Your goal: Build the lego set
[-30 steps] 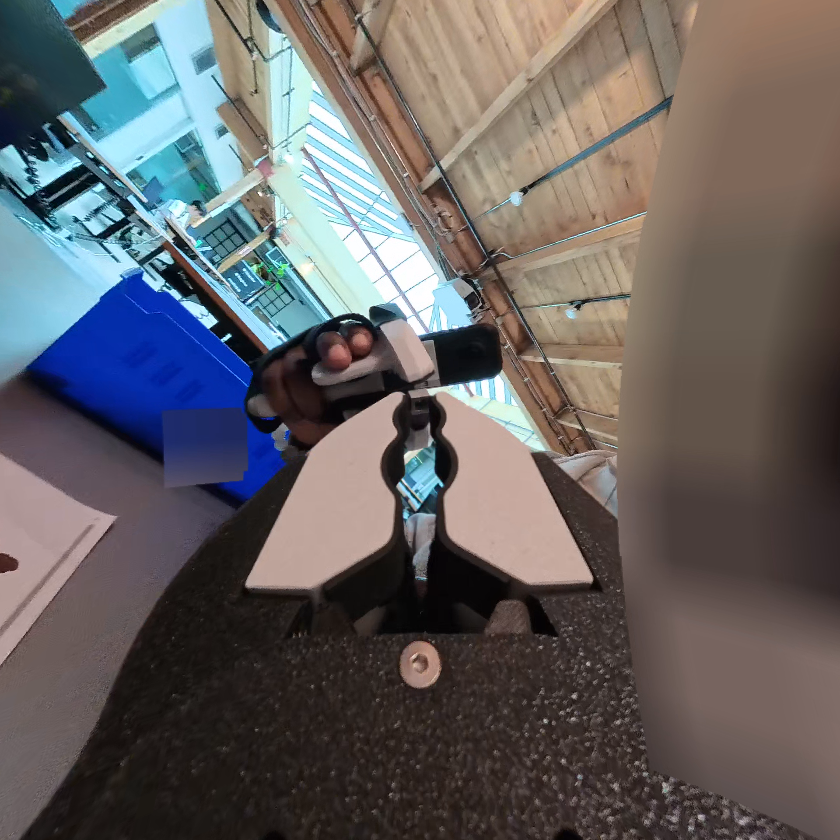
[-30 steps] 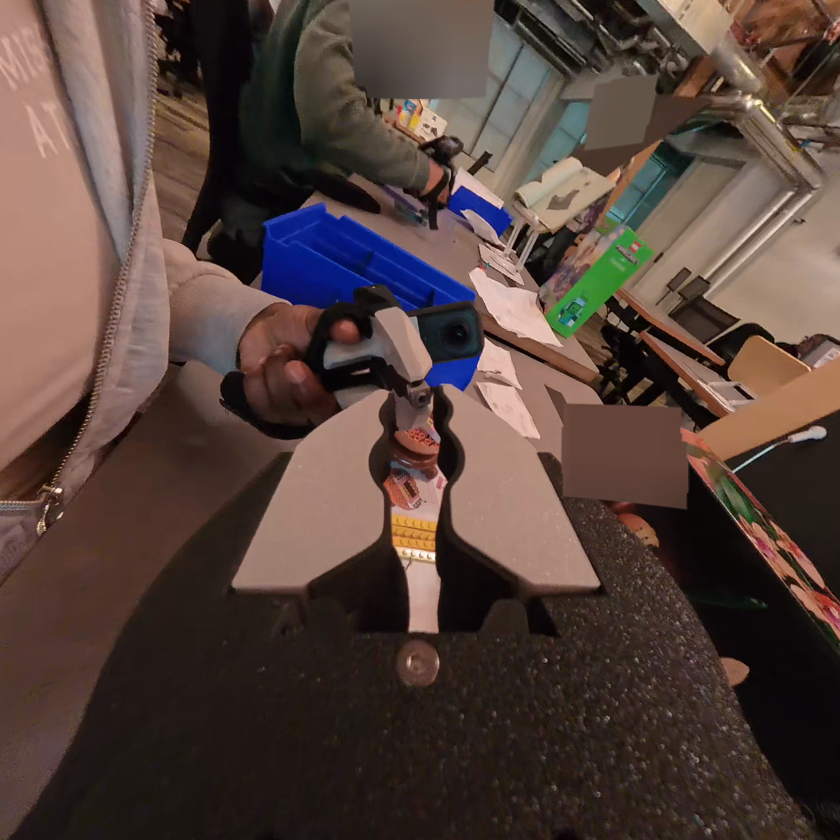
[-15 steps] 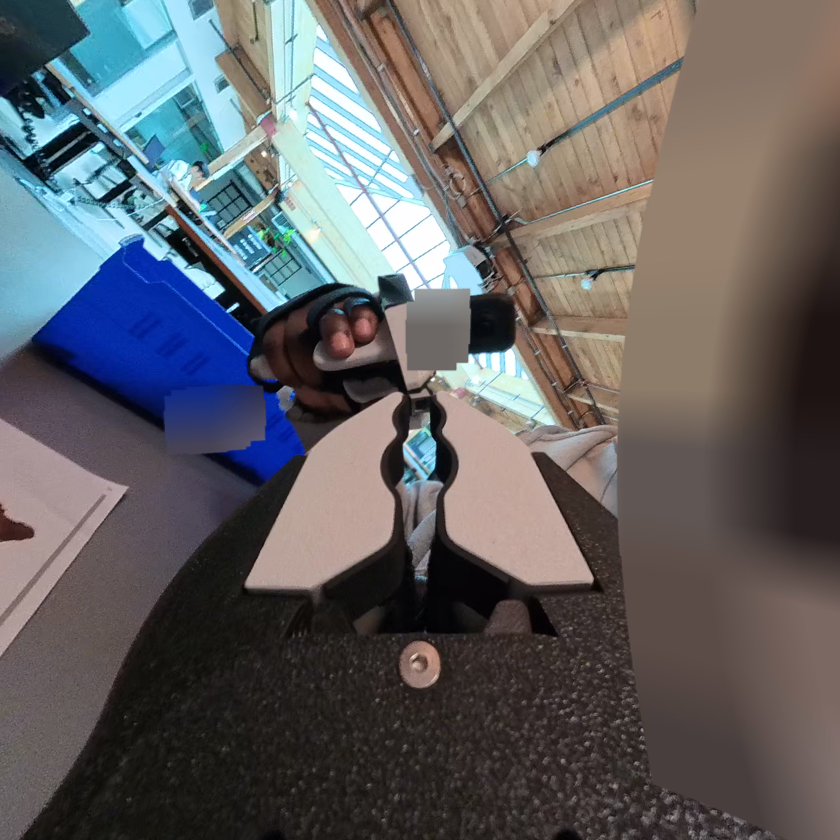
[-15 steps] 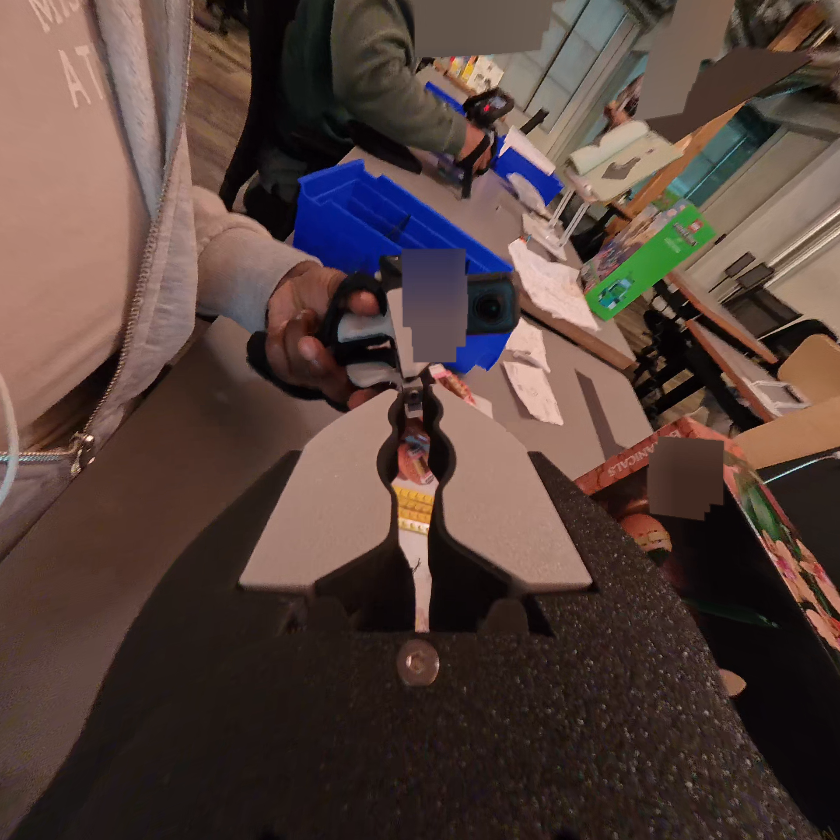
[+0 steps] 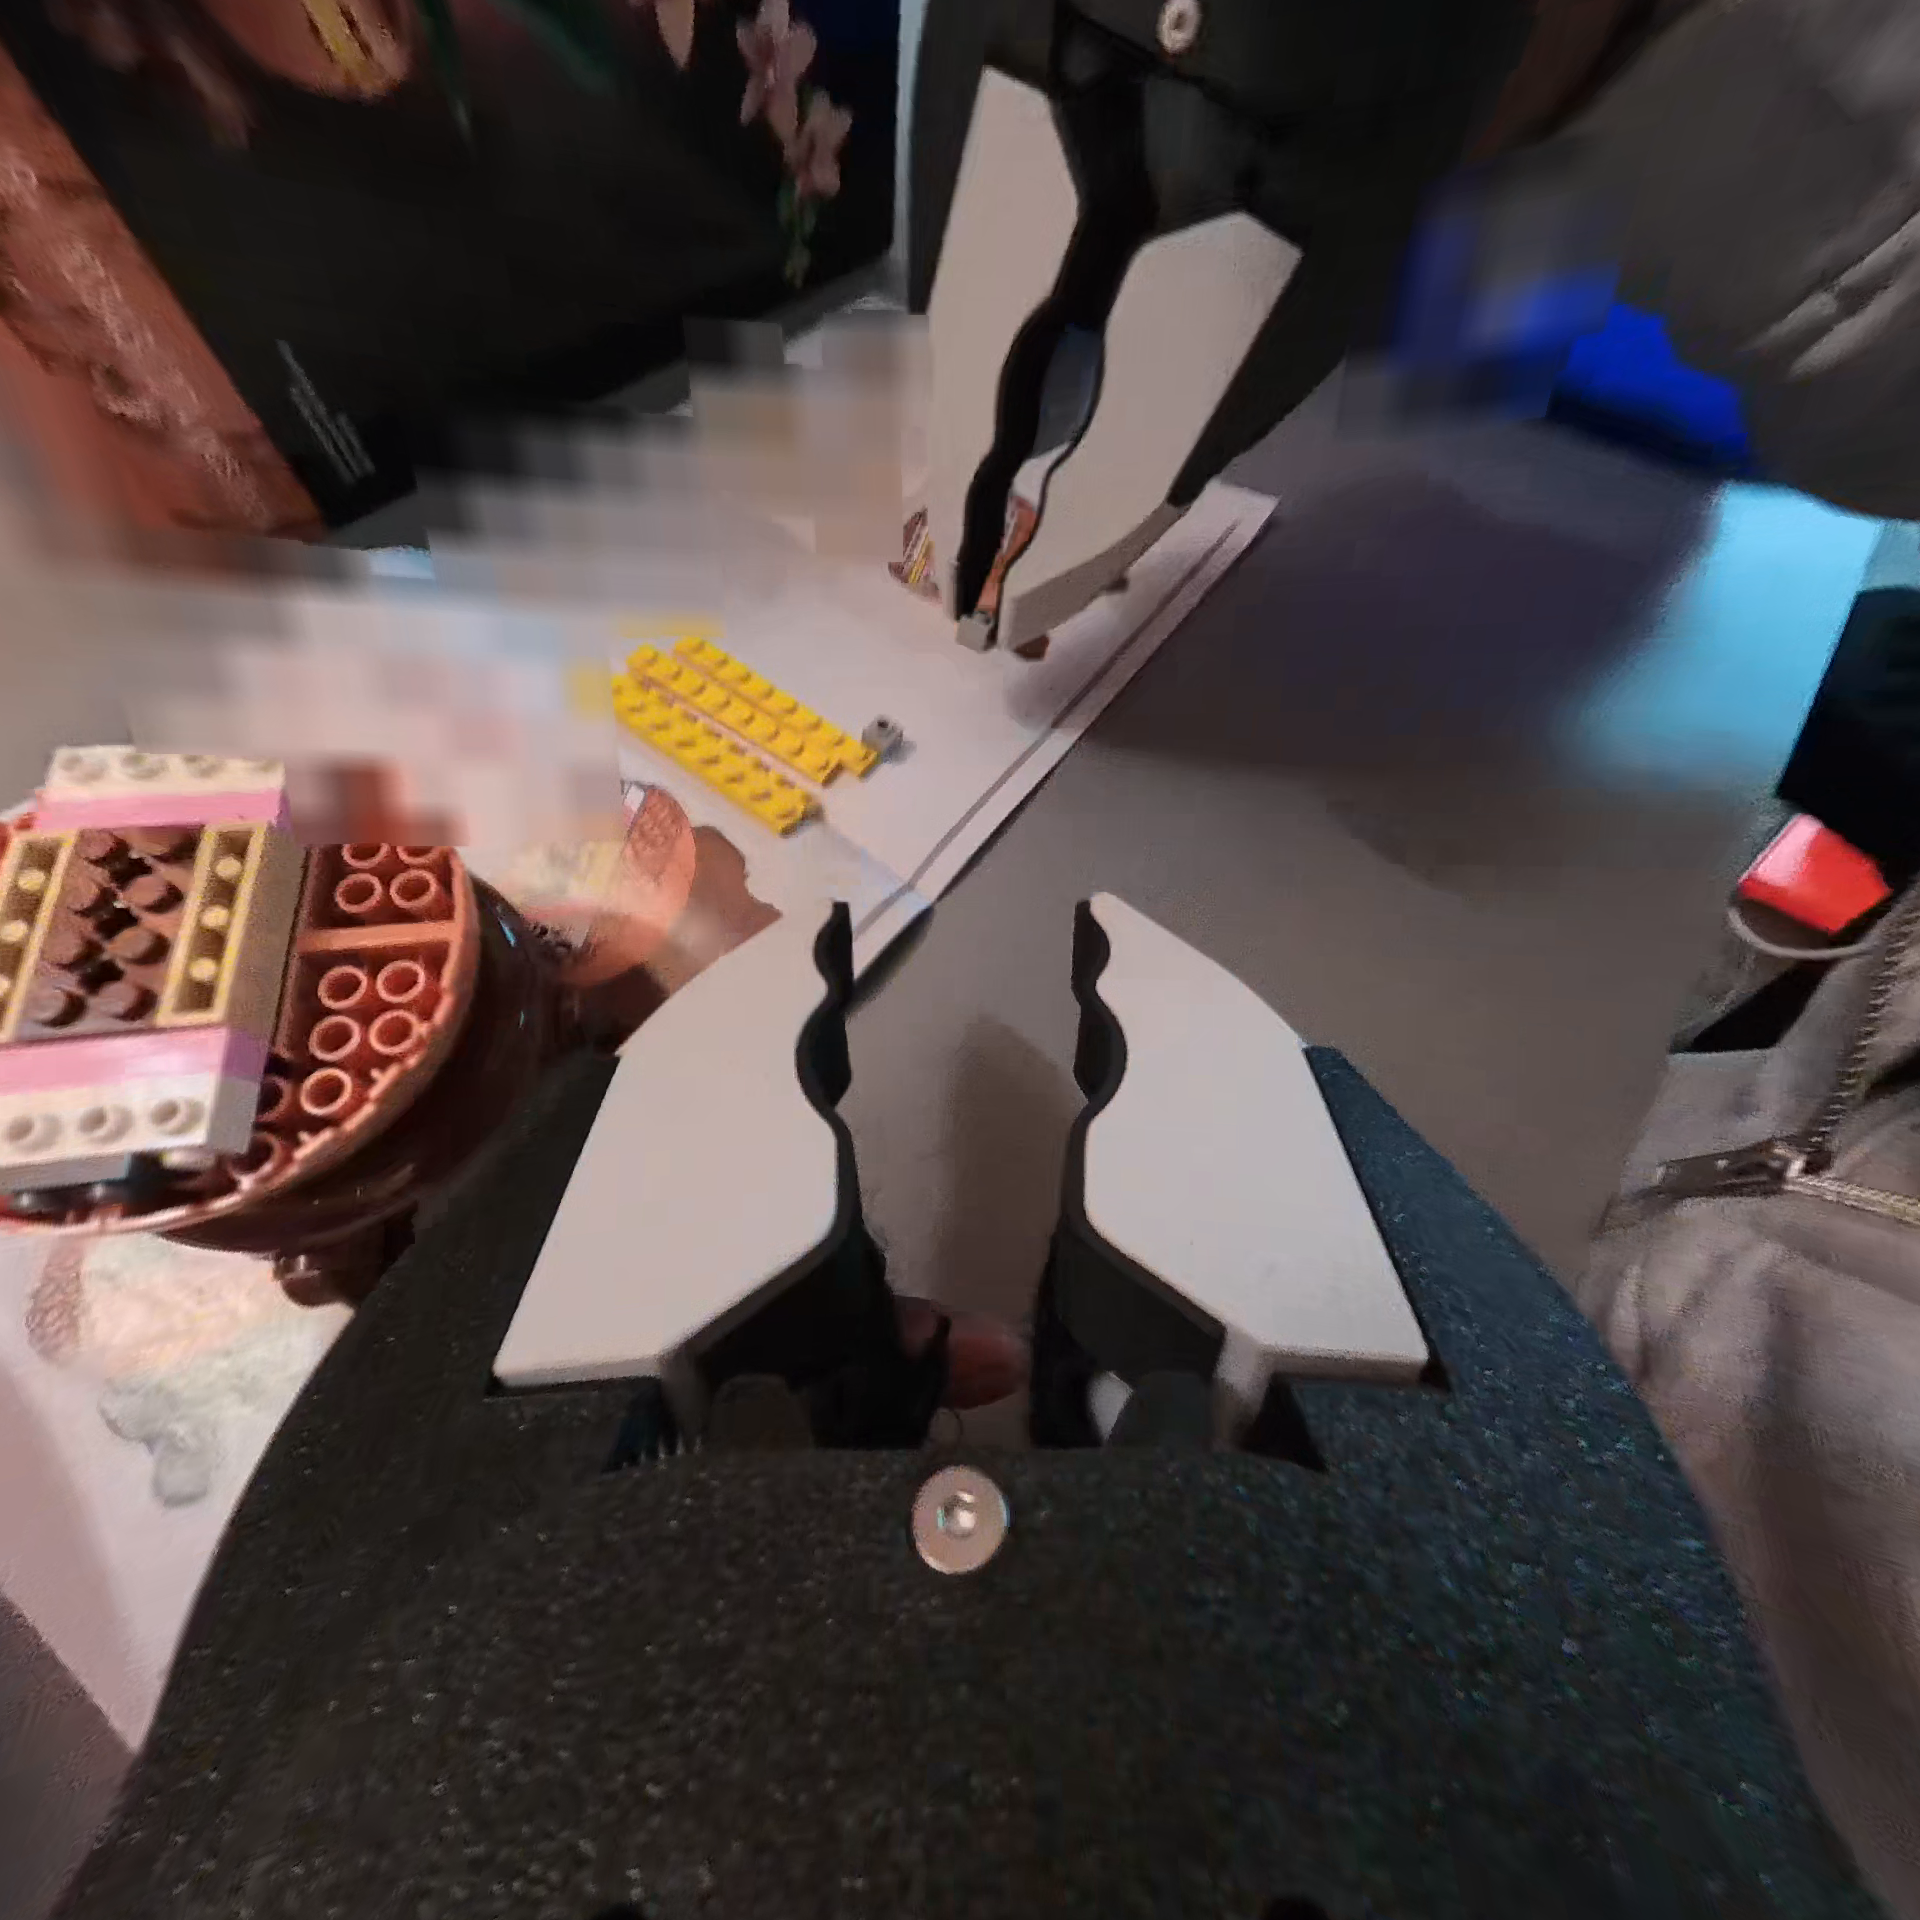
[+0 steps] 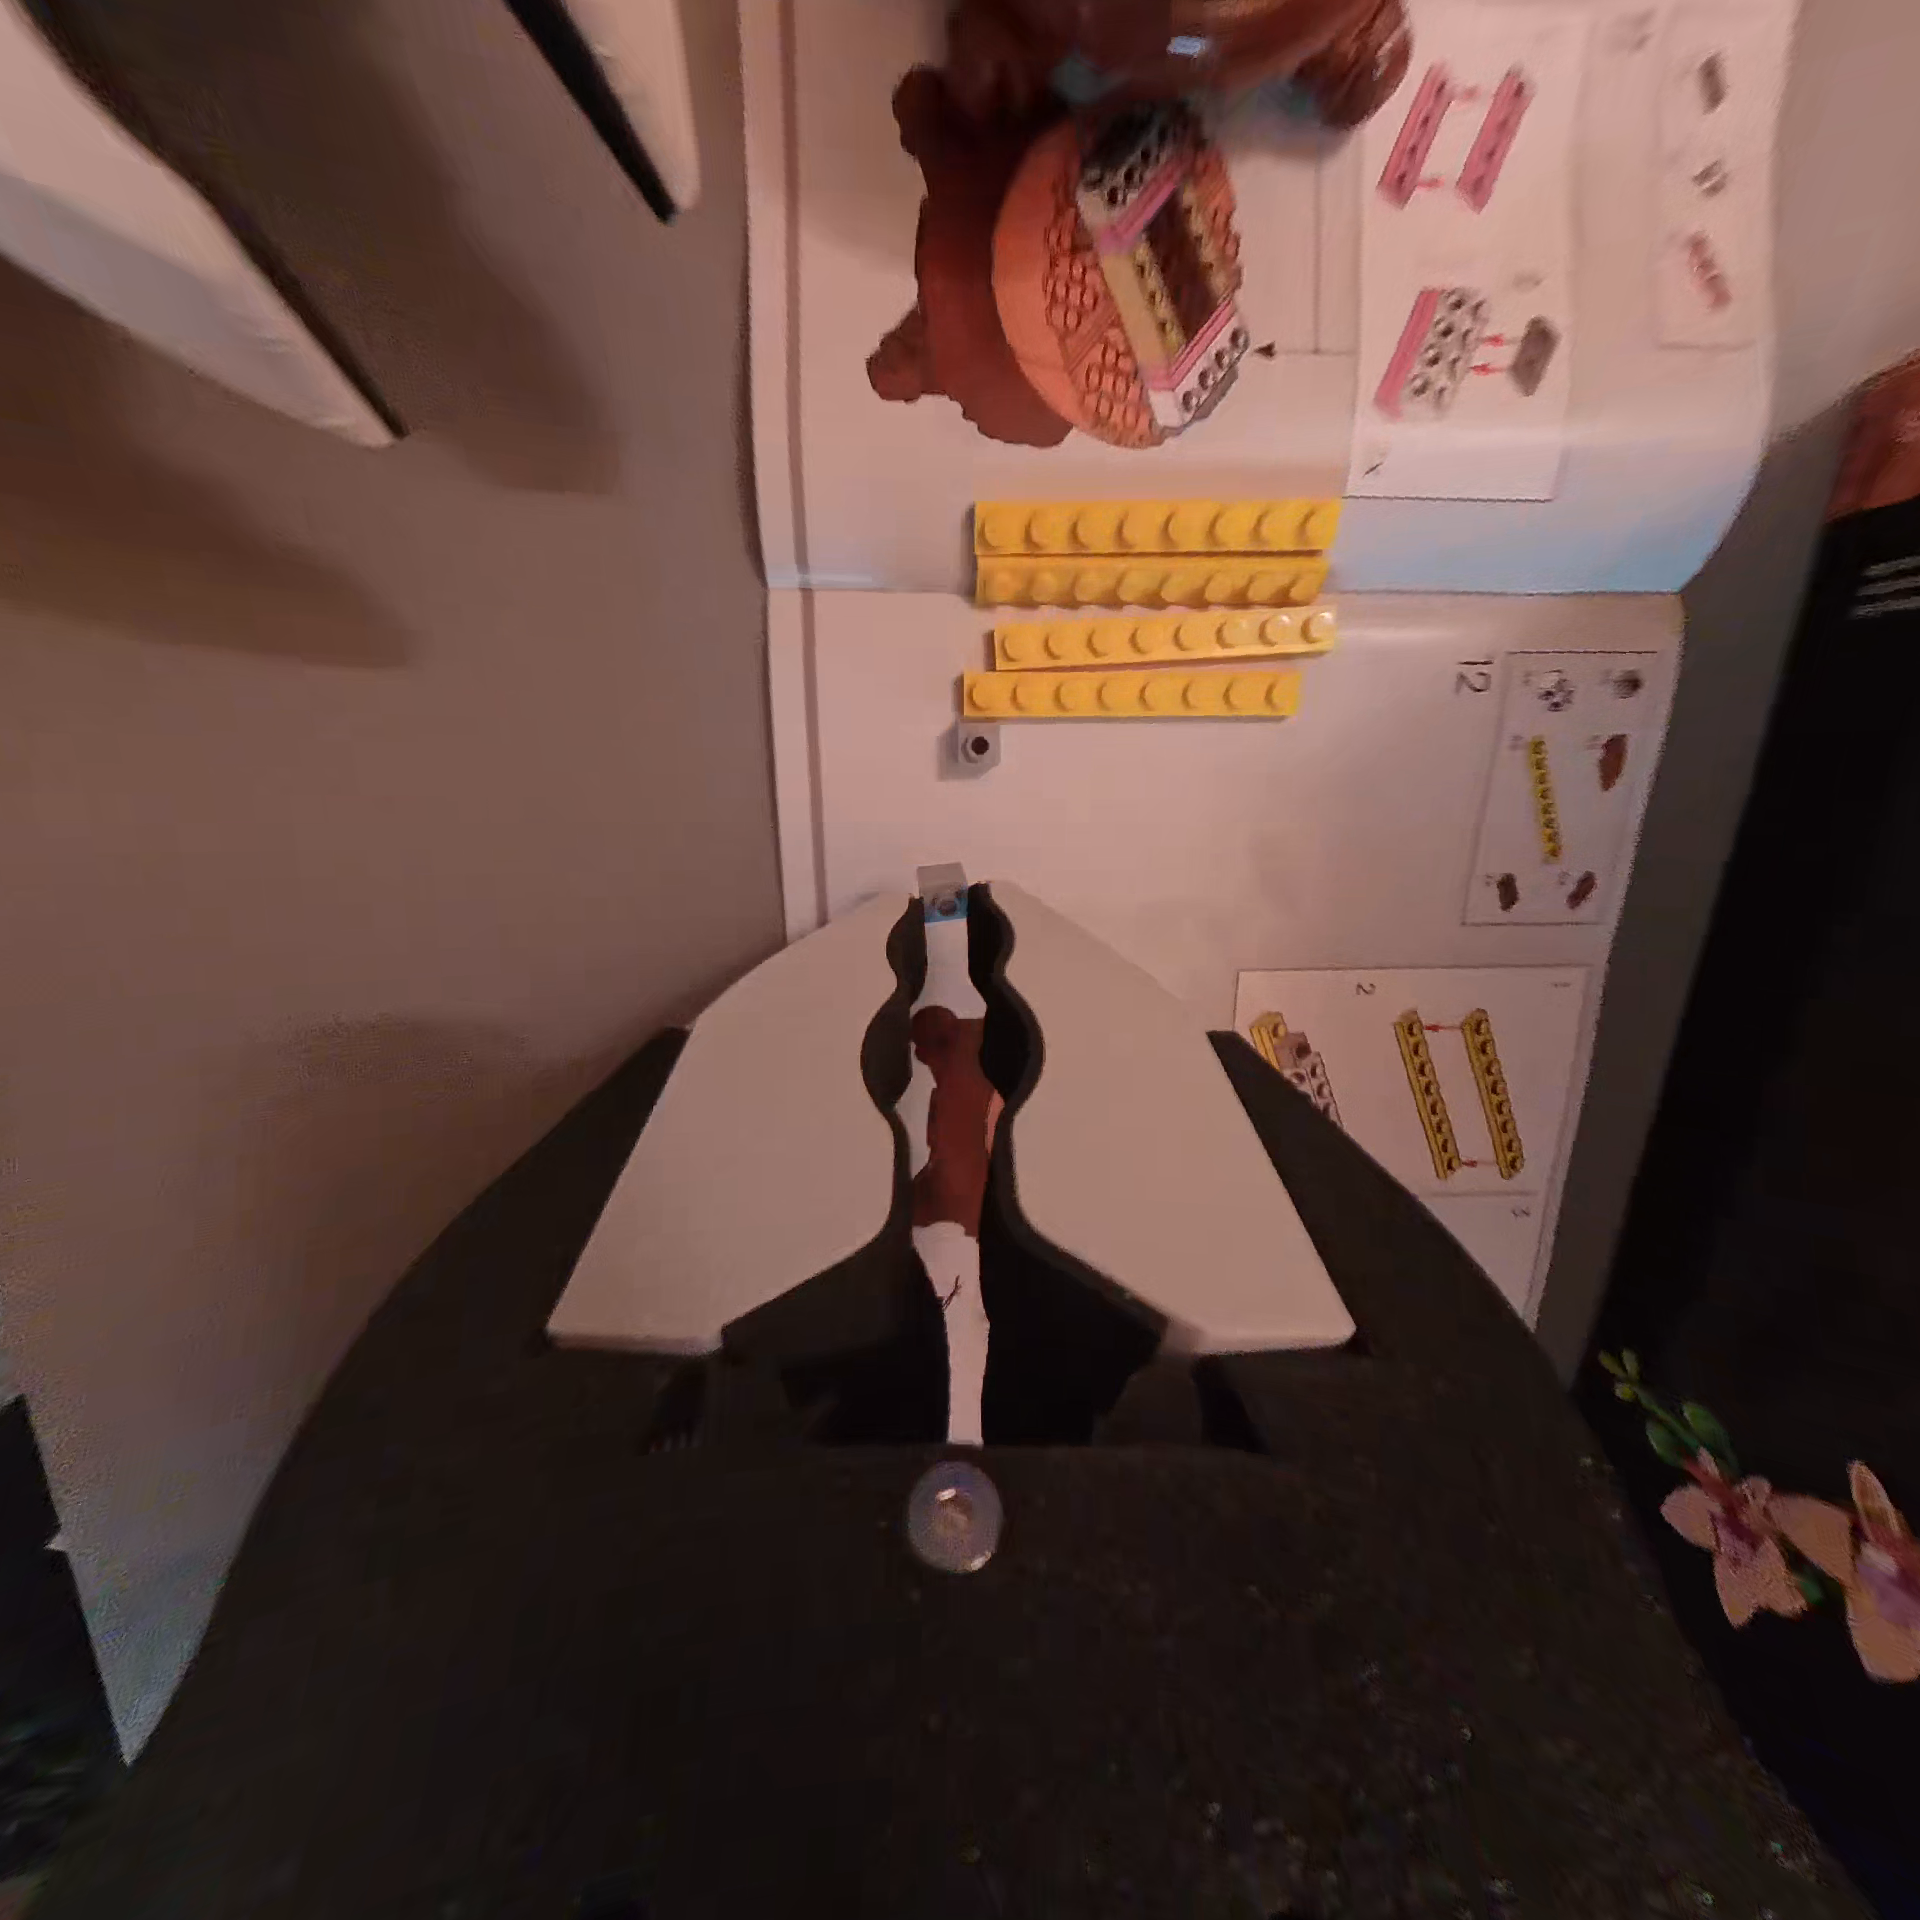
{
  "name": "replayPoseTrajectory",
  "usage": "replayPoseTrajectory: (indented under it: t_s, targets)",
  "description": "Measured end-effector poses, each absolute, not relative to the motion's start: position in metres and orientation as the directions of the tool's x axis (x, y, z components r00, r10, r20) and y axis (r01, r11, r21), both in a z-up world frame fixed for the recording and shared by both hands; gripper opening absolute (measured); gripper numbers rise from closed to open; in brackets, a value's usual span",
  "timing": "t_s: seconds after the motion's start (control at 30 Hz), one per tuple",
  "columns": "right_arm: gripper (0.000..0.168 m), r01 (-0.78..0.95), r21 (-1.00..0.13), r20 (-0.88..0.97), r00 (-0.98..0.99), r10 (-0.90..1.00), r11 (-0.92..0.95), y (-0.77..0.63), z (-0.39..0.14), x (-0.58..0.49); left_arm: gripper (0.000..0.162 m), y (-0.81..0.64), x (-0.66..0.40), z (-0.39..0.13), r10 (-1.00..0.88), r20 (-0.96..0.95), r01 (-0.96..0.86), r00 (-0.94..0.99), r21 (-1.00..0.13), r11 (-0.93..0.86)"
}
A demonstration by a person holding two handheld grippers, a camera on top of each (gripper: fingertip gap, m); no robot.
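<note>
Right gripper (image 6: 943, 902) pinches small grey square brick (image 6: 942, 891) at tips; left gripper (image 5: 961, 940) agape, empty. Risk: shallow hold, brick may twist out.

Glossy plastic yellow plates (image 6: 1148, 582); matt paper instruction sheet (image 6: 1143, 831); grainy, seemingly foam-like hand-held gripper (image 5: 961, 997) body

Four yellow plates (image 6: 1148, 603), a small grey brick (image 6: 943, 891), pale-grey tongs (image 6: 948, 902).
</note>
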State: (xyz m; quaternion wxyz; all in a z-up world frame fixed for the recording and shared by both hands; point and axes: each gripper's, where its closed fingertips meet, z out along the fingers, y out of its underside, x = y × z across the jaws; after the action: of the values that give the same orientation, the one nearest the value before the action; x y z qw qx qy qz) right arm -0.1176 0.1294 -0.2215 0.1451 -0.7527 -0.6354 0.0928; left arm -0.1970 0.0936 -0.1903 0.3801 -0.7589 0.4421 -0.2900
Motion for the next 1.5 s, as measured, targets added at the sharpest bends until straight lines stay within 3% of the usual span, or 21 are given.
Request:
replayPoseTrajectory:
  t_s: [0.1,0.3,0.77,0.97,1.13,1.27,1.4,1.5]
  targets:
    - [0.007,0.951,-0.267,0.055,0.18,0.982,-0.159,0.135,-0.235,-0.118,0.04,0.09,-0.198,-0.195,-0.891,0.107,-0.454,0.442,-0.83,-0.324]
    - [0.007,0.958,-0.236,0.059,0.179,0.982,-0.161,0.138,-0.236,-0.123,0.039,0.093,-0.203,-0.193,-0.884,0.131,-0.421,0.449,-0.841,-0.339]
    - [0.016,0.949,-0.258,0.045,0.202,0.978,-0.184,0.138,-0.234,-0.129,0.039,0.092,-0.201,-0.195,-0.894,0.141,-0.42,0.426,-0.844,-0.334]
    - [0.016,0.923,-0.325,0.072,0.239,0.968,-0.204,0.137,-0.219,-0.126,0.039,0.091,-0.198,-0.196,-0.897,0.132,-0.436,0.422,-0.838,-0.329]
    - [0.018,0.76,-0.578,0.088,0.419,0.904,-0.296,0.125,-0.158,-0.101,0.037,0.092,-0.193,-0.196,-0.898,0.123,-0.435,0.423,-0.842,-0.32]
    - [0.019,0.594,-0.724,0.125,0.613,0.78,-0.35,0.094,-0.091,-0.019,0.031,0.091,-0.187,-0.199,-0.901,0.136,-0.436,0.411,-0.839,-0.326]
    - [0.019,0.528,-0.694,0.21,0.799,0.564,-0.489,0.05,-0.065,0.112,0.013,0.092,-0.178,-0.195,-0.899,0.157,-0.411,0.409,-0.847,-0.335]
    - [0.022,0.538,-0.62,0.146,0.794,0.59,-0.571,0.005,-0.09,0.168,0.002,0.092,-0.164,-0.184,-0.888,0.233,-0.348,0.397,-0.857,-0.38]
